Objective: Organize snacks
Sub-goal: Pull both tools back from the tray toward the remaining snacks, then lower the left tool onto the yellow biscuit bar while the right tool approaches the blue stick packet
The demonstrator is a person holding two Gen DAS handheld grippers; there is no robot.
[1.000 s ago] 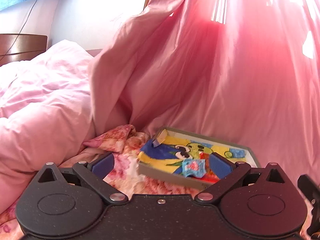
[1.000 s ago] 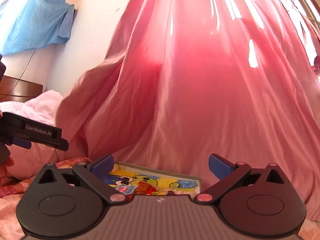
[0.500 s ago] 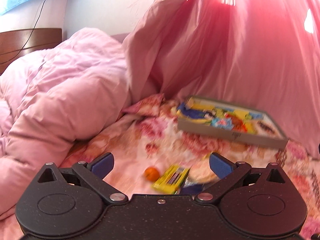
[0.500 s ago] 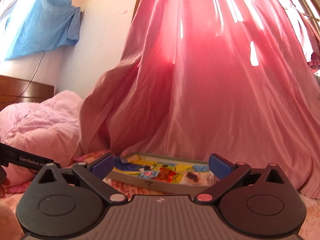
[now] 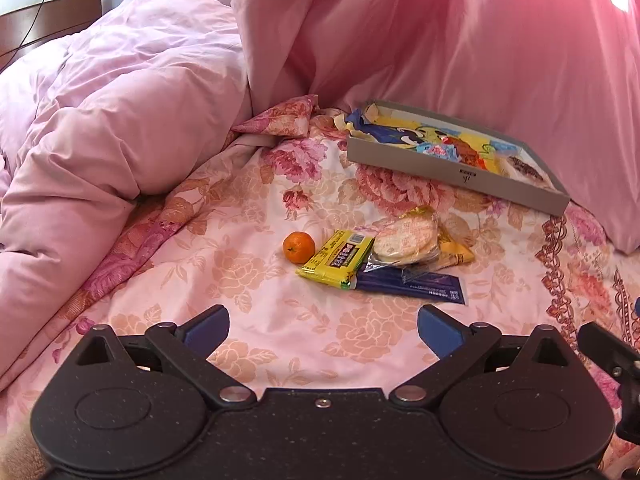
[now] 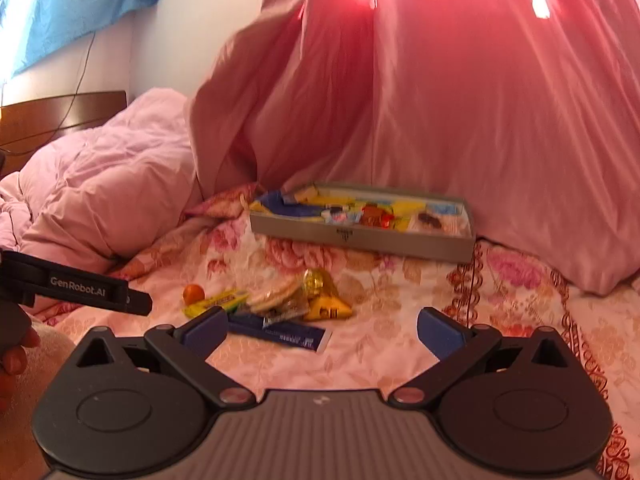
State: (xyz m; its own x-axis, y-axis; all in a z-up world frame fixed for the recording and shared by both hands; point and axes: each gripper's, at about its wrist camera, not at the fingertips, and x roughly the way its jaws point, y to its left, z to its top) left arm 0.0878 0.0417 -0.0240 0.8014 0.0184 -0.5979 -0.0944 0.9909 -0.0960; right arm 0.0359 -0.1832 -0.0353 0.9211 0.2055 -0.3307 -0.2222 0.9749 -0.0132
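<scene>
A pink floral bedsheet [image 5: 248, 280] covers the bed, with a rumpled pale pink duvet [image 5: 100, 120] heaped along its left side. A pink curtain [image 6: 460, 100] hangs behind, beside a white wall [image 6: 180, 32] bearing blue cloth [image 6: 68, 4] above a dark wooden headboard [image 6: 60, 116].

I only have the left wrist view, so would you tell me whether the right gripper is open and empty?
Observer: Yes, the right gripper is open, with nothing between its fingers.
Operator: Thank you. Is anything hanging above the headboard?
Observer: A blue cloth hangs there, high on the left.
Operator: Is any part of a person visible?
Observer: A hand shows at the far left edge of the right wrist view.
</scene>
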